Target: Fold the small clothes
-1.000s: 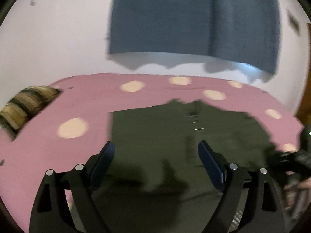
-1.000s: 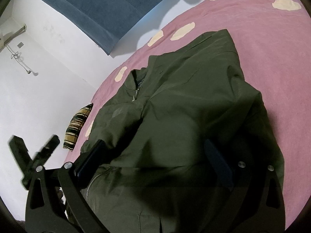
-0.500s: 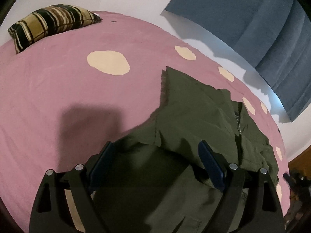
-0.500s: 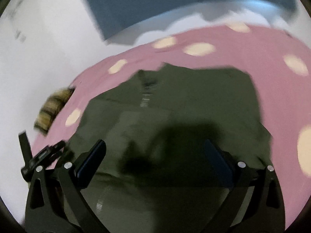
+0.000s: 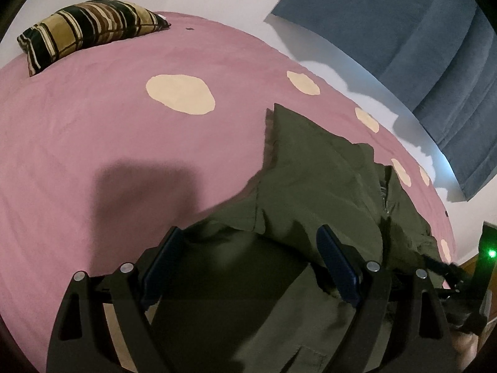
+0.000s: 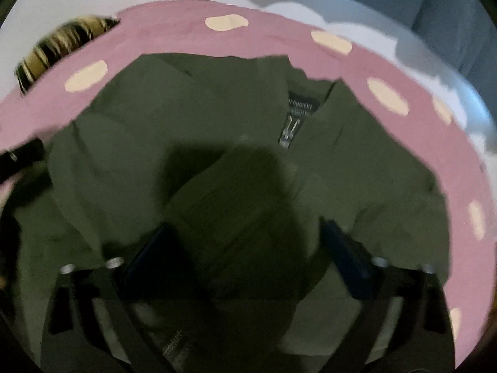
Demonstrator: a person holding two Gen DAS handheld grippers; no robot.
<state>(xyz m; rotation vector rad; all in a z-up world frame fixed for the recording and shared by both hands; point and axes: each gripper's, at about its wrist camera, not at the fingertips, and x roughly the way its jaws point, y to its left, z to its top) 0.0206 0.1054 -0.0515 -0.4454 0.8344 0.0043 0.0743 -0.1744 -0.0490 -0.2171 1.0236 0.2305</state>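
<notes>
Matt cloth nearly everywhere, hard black plastic at the tools.

The olive jacket [image 5: 313,186] is a matt woven cloth, lightly creased, with a metal zip [image 6: 289,133] and a woven label at the collar. The pink bedspread [image 5: 108,130] looks soft and matt with cream dots. The striped pillow [image 5: 87,31] has a faint sheen; the blue curtain [image 5: 403,31] looks napped. Each hand-held gripper, left [image 5: 248,267] and right [image 6: 245,255], is matt black plastic with bright metal screws and blue pads.

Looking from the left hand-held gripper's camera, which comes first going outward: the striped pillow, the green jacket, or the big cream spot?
1. Green jacket, right under the left hand-held gripper.
2. Big cream spot, mid-bedspread, ahead and left.
3. Striped pillow, far-left edge.
</notes>
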